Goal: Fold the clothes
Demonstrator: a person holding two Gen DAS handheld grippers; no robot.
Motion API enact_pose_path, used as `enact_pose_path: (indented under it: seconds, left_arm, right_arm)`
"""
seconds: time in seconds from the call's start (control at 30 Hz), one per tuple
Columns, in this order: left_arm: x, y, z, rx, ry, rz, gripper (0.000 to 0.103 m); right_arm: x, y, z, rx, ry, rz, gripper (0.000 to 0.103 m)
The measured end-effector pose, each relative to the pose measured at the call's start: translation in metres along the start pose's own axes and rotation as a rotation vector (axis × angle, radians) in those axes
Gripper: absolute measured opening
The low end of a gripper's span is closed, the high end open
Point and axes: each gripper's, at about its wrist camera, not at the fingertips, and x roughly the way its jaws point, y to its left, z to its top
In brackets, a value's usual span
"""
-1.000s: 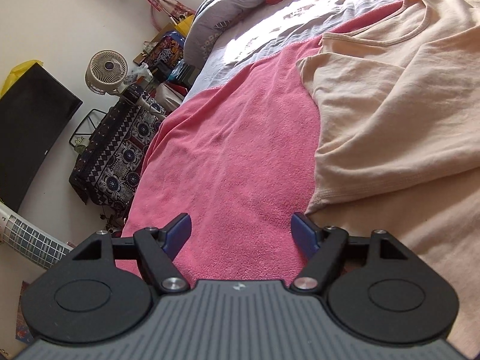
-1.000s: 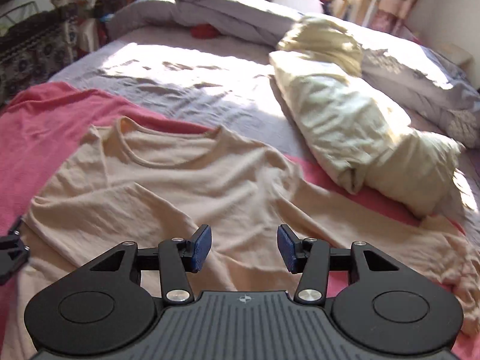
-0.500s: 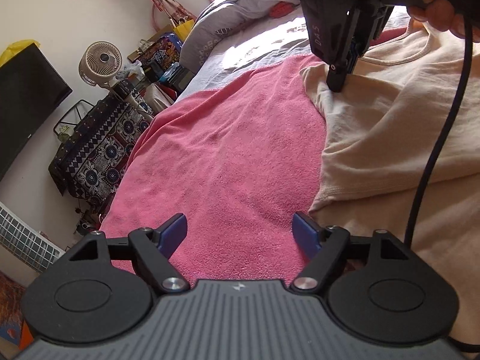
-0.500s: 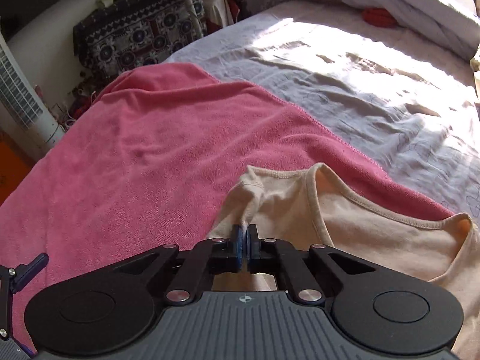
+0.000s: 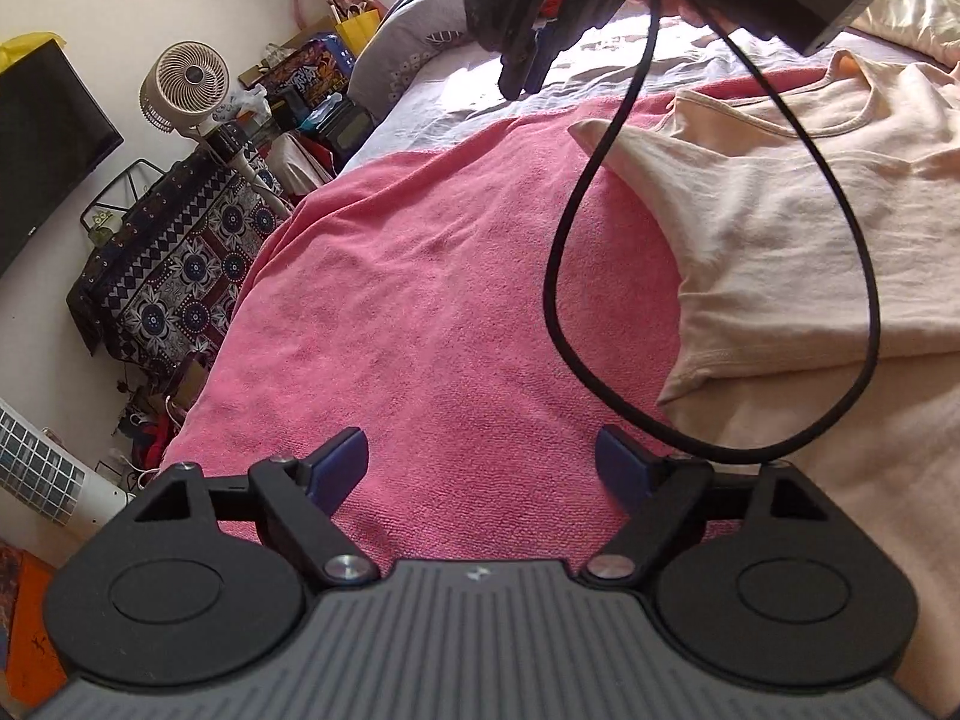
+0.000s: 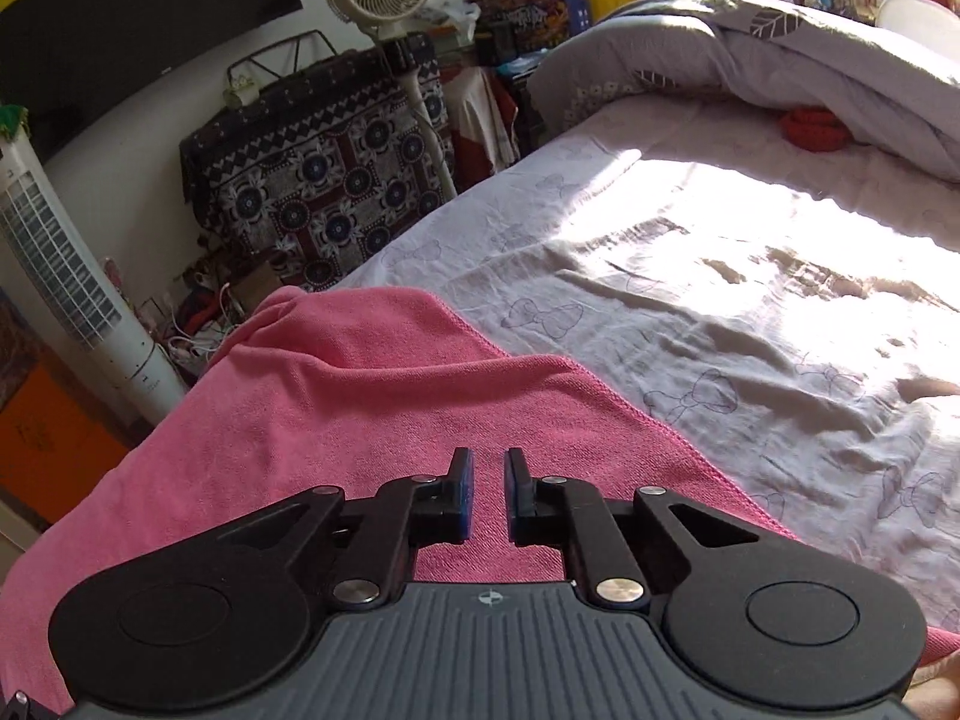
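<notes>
The left gripper (image 5: 483, 462) is hovering low over the pink towel (image 5: 432, 300), its blue-padded fingers spread wide apart with nothing between them. The beige T-shirt (image 5: 798, 228) is lying flat on that towel, ahead and to the right of the gripper; its near sleeve hem is sitting just beyond the right finger, not touching it, and more of the shirt's cloth is spreading along the right edge of the view beside the gripper body. The shirt's neckline is pointing away, toward the grey bedsheet (image 5: 690, 69).

The right gripper (image 5: 528, 60) is hanging in the air at the top of the left wrist view, above the far edge of the towel and left of the shirt's far sleeve, well clear of the cloth. A black cable (image 5: 561, 312) is looping down from it and almost reaching the left gripper's right finger. In the right wrist view, the right gripper (image 6: 486, 495) is showing its fingers close together with a narrow gap, holding nothing, pointing over the pink towel (image 6: 360, 414) and the sunlit bedsheet (image 6: 720, 312); the shirt is not showing there.
</notes>
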Motion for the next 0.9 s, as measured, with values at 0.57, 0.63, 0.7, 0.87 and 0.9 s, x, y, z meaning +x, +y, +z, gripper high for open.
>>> enact_pose_path:
  seconds: [0.57, 0.63, 0.7, 0.87, 0.9]
  left_arm:
    - [0.009, 0.031, 0.015, -0.016, 0.122, 0.057, 0.085]
    - [0.013, 0.039, 0.023, -0.038, 0.129, 0.069, 0.085]
    - [0.016, 0.047, 0.032, -0.049, 0.119, 0.074, 0.085]
    - [0.019, 0.052, 0.063, -0.012, 0.027, 0.080, 0.085]
    - [0.019, 0.051, 0.068, -0.010, 0.019, 0.074, 0.085]
  right_arm:
    - [-0.005, 0.059, -0.046, -0.048, -0.003, -0.018, 0.027]
    - [-0.042, 0.044, -0.056, -0.012, -0.070, -0.095, 0.055]
    - [-0.081, 0.020, -0.076, 0.021, -0.085, -0.200, 0.060]
    - [-0.179, -0.066, -0.157, 0.217, 0.045, -0.524, 0.060]
    - [-0.194, -0.082, -0.175, 0.283, 0.074, -0.573, 0.060]
